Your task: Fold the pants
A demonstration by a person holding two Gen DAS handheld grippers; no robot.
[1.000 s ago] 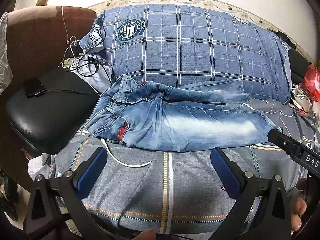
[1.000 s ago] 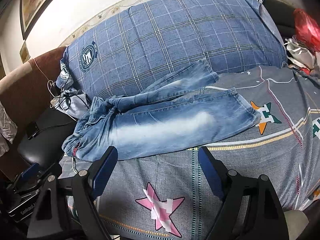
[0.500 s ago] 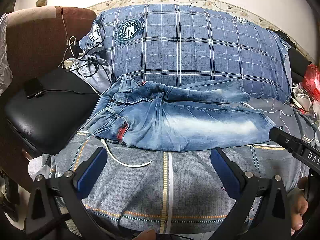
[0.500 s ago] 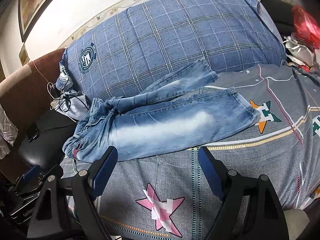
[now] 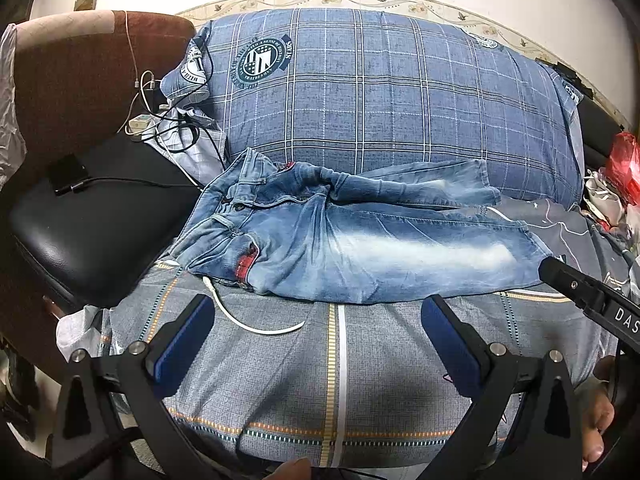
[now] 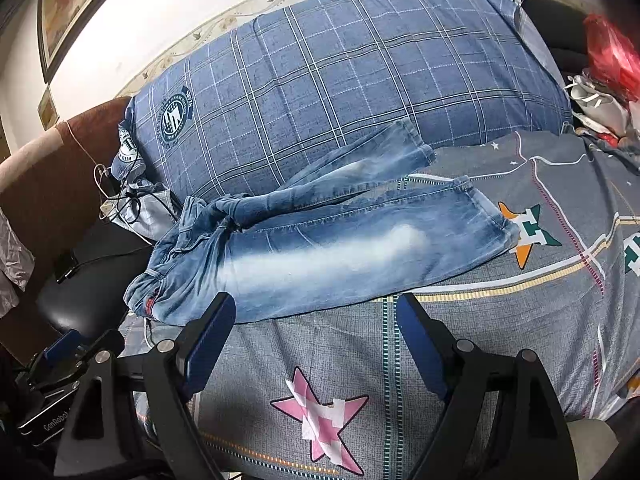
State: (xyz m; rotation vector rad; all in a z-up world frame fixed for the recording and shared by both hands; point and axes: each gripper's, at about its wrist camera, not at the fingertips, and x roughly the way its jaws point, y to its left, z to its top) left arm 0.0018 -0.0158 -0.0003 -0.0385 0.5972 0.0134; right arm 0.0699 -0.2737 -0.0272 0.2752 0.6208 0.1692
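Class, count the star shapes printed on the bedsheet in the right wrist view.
2: a pink star between the right gripper's fingers, and an orange-and-green star beside the jeans' hem. Others may be hidden.

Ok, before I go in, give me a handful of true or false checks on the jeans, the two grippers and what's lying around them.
1. Both grippers are open and hold nothing. True: the left gripper and the right gripper hover over the bedspread short of the jeans.
2. The jeans are already folded in half. False: they lie at full length, waistband toward the black chair, the two legs spread apart at the hems.
3. The far leg rests against the plaid pillow. True.
4. A white cable lies on top of the jeans. False: it lies on the bedspread, one end running under the waistband edge.
5. The pink star is covered by the jeans. False: it lies bare, nearer the right gripper.
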